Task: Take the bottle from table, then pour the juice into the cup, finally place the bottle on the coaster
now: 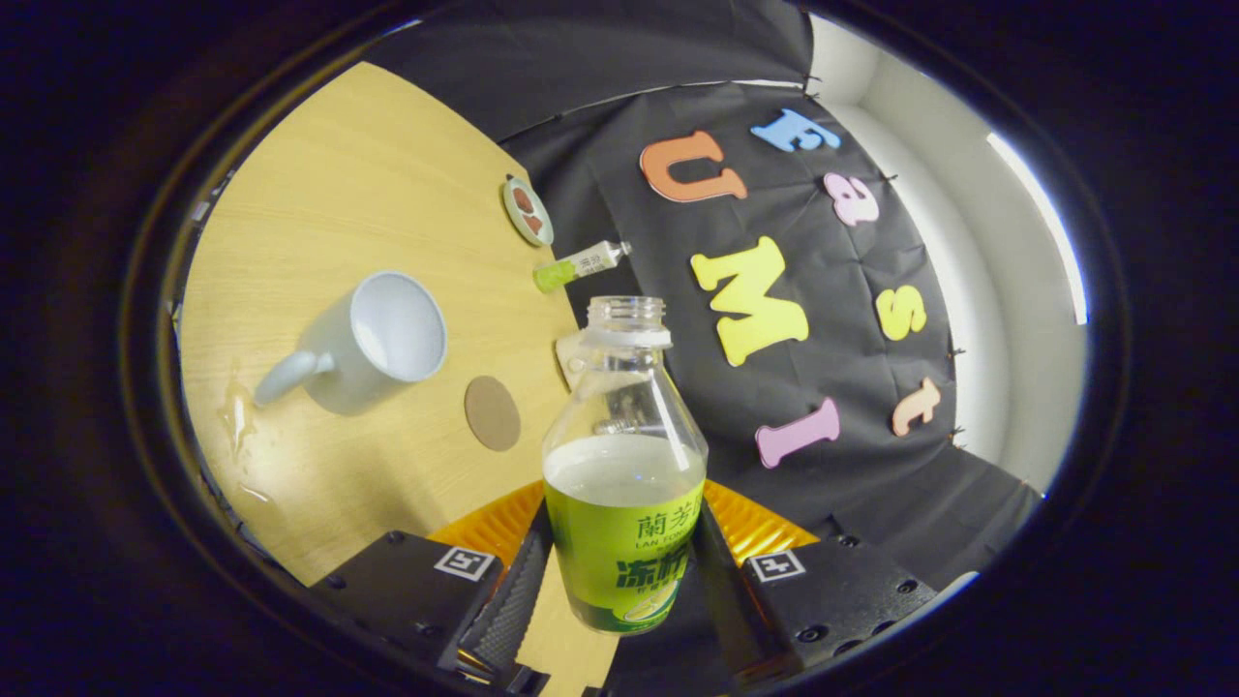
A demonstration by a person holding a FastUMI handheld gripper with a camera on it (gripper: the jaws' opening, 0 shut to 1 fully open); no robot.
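nearest, the tongs (619, 581) are clamped on the bottle (624, 484), one finger pressing each side of its green label, so the bottle sits between them, uncapped, its open neck pointing away from the camera. it is a little over half full of pale juice, and the liquid line runs roughly square to the bottle's axis, which suggests it is held close to upright while the whole view is rolled, so the tabletop (387, 174) looks tilted. just beyond the fingers on the wood lies the round brown coaster (492, 413), bare, and next to it stands the white cup (373, 344), handle pointing away from the coaster; its inside looks empty, though the bottom is hard to read. some clear wet patches (235, 411) glisten on the wood near the handle. farther on, a small green-capped tube (579, 265) and a small round dish (528, 210) lie at the tabletop's far edge, against the black cloth wall. judging from this, the pickup is done; the pour seems not yet made or only just begun, and setting the bottle on the coaster is left.
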